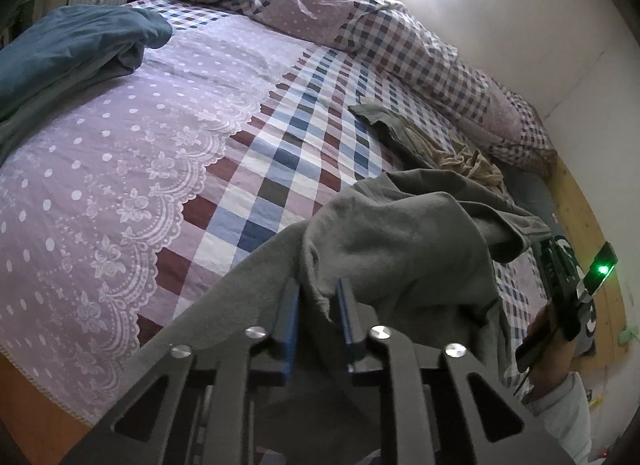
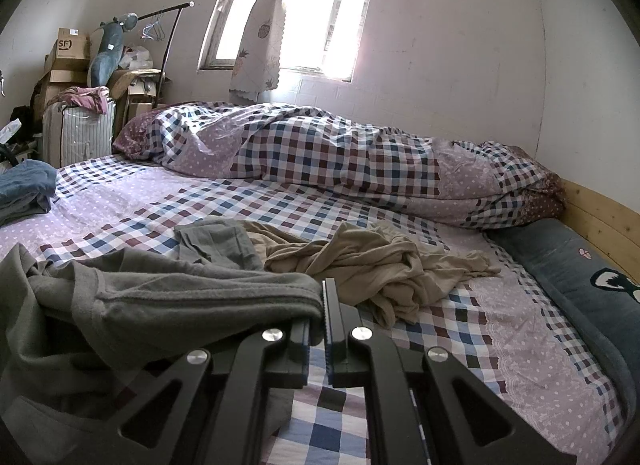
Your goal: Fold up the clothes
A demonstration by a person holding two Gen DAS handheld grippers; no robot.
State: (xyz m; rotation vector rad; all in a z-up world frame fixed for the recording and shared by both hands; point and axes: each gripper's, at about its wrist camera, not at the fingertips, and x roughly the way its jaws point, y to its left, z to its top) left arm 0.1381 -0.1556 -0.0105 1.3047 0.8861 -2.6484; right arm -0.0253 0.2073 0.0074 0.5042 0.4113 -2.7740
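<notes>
Grey garment (image 1: 400, 233) lies bunched at the near edge of the bed (image 1: 120, 153), held up at two points. Beyond it on the bed: a crumpled beige garment (image 2: 380, 265) and a smaller grey piece (image 2: 216, 241); a blue heap (image 1: 68, 49) sits at the bed's far left side. Left gripper (image 1: 318, 305): jaws narrowed around a fold of the grey cloth, grip looks shallow. Right gripper (image 2: 318, 305): jaws clenched on the hemmed edge. Risk, my judgement: the left fold slips out when the cloth is spread, since little fabric sits between the pads; bunched layers may fold crooked.
</notes>
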